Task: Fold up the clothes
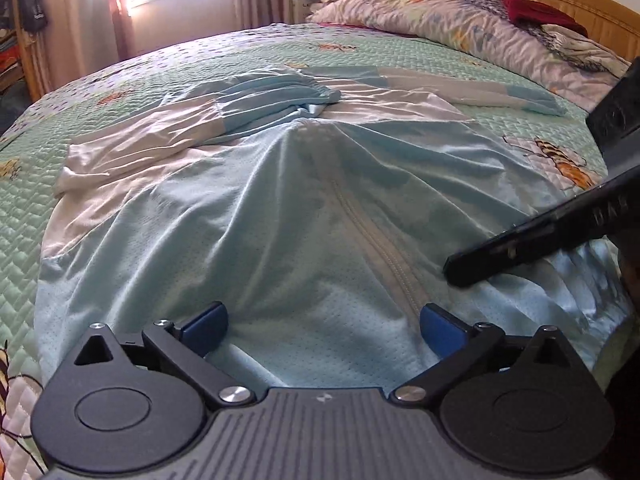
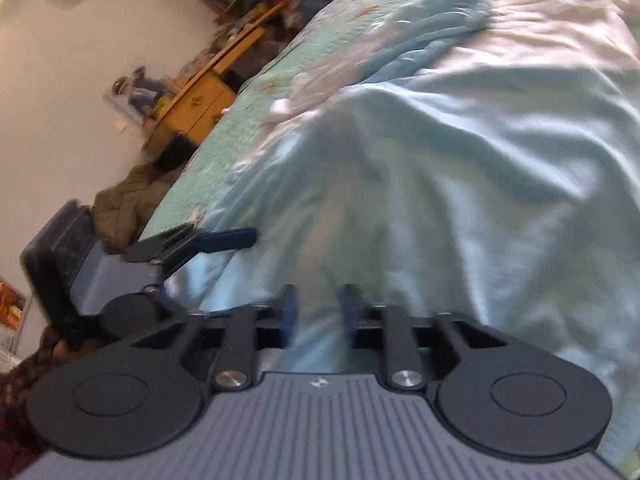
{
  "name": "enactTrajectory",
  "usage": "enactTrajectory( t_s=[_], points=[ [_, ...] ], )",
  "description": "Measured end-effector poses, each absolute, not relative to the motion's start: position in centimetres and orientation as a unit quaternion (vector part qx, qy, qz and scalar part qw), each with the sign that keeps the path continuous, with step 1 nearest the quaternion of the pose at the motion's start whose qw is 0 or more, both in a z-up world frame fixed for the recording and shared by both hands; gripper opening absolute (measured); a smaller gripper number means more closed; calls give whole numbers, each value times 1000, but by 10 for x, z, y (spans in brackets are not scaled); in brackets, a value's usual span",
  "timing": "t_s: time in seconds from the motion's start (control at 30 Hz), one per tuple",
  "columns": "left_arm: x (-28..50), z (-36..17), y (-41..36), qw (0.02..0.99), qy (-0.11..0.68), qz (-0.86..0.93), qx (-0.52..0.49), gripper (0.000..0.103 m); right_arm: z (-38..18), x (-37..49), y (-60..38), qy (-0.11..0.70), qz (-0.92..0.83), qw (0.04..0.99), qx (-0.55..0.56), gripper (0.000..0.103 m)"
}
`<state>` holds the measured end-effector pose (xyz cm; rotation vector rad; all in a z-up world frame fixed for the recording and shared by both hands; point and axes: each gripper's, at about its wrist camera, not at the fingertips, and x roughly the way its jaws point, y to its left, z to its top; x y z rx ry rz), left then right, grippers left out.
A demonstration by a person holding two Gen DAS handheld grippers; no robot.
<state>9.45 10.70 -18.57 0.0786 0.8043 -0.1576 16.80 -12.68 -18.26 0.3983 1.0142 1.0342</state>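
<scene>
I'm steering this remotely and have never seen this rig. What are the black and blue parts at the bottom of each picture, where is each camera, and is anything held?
Each picture comes from a camera on a hand-held tool, looking forward along its two blue-tipped tongs. A person carries one tool in each hand; there is no robot arm.

In the left tool's view, the left tongs stand wide open over a light blue and white zip-front jacket, spread on a green quilted bedspread. Pillows lie by the headboard.

In the right tool's view, which is blurred, the right tongs are nearly closed with a fold of the jacket between their tips. Whether they actually pinch it I cannot tell.
</scene>
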Motion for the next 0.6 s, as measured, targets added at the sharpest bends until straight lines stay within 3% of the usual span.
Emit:
enactTrajectory(
  t_s=[0.2, 0.33, 0.6],
  points=[
    [93, -164, 117, 906, 415, -63, -48, 99, -170, 172, -159, 419, 441, 739, 289, 33],
    [98, -150, 107, 909, 399, -95, -72, 100, -182, 188, -168, 440, 396, 747, 302, 36],
    [128, -176, 95, 906, 411, -82, -61, 101, -159, 237, -146, 384, 429, 752, 321, 36]
  ],
)
